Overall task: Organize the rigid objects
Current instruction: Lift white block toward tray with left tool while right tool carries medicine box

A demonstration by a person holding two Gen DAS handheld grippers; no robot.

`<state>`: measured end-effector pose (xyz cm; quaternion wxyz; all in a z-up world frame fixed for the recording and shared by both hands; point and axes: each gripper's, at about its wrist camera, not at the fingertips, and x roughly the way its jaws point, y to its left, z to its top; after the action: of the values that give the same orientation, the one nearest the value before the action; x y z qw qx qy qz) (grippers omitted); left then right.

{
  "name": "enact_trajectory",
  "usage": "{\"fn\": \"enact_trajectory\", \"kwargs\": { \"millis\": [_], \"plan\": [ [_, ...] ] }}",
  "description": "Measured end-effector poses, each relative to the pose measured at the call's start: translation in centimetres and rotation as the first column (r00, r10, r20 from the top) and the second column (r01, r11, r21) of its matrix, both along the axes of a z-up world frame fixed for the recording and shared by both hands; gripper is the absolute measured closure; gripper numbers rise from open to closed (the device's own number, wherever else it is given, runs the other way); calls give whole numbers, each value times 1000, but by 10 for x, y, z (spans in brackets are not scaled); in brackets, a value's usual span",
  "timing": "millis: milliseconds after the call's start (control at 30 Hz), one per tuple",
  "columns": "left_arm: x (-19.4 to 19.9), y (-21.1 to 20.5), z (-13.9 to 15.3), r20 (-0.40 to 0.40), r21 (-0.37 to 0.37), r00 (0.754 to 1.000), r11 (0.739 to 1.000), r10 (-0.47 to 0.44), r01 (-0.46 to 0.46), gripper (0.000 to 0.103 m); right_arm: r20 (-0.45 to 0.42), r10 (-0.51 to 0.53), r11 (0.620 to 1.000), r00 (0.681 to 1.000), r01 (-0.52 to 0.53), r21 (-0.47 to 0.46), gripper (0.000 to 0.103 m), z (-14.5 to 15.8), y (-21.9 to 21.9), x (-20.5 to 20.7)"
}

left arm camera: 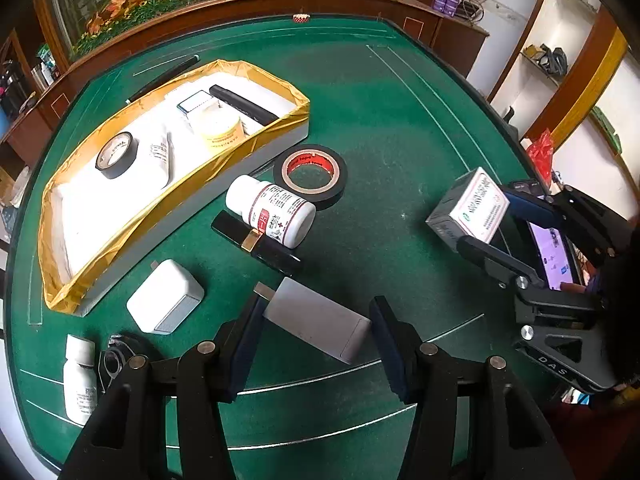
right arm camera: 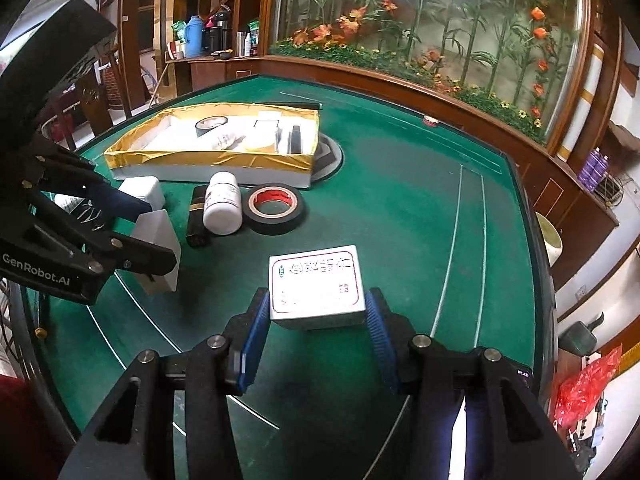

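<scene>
My left gripper (left arm camera: 316,320) straddles a grey-white charger block (left arm camera: 316,326) on the green table; the left pad touches it, the right pad stands a little off. It also shows in the right wrist view (right arm camera: 158,248). My right gripper (right arm camera: 316,312) is shut on a white medicine box (right arm camera: 316,286) with red print, also seen from the left wrist (left arm camera: 468,210). A gold-lined tray (left arm camera: 132,216) at the left holds a tape roll (left arm camera: 116,154), a tube, a jar and a black bar.
On the felt lie a white pill bottle (left arm camera: 272,210), a black-and-red tape roll (left arm camera: 310,176), a black lipstick-like stick (left arm camera: 256,244), a white adapter (left arm camera: 164,298) and a small white bottle (left arm camera: 80,380). A wooden rail edges the table (left arm camera: 400,92).
</scene>
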<state>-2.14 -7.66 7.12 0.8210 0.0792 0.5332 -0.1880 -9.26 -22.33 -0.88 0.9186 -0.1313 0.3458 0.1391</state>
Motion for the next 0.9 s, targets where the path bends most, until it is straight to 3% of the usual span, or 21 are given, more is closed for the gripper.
{"fn": "enact_trajectory", "kwargs": {
  "millis": [467,900],
  "plan": [
    [-2,29,12,-10,-92,997,993,75,-76,46,-66,30,995,997,-24,97,56,11,14,15],
    [8,34,34,22,-132,996,988,89,-86,46,-82,23,995,996,-14,101,56,9,19,16]
  ]
}}
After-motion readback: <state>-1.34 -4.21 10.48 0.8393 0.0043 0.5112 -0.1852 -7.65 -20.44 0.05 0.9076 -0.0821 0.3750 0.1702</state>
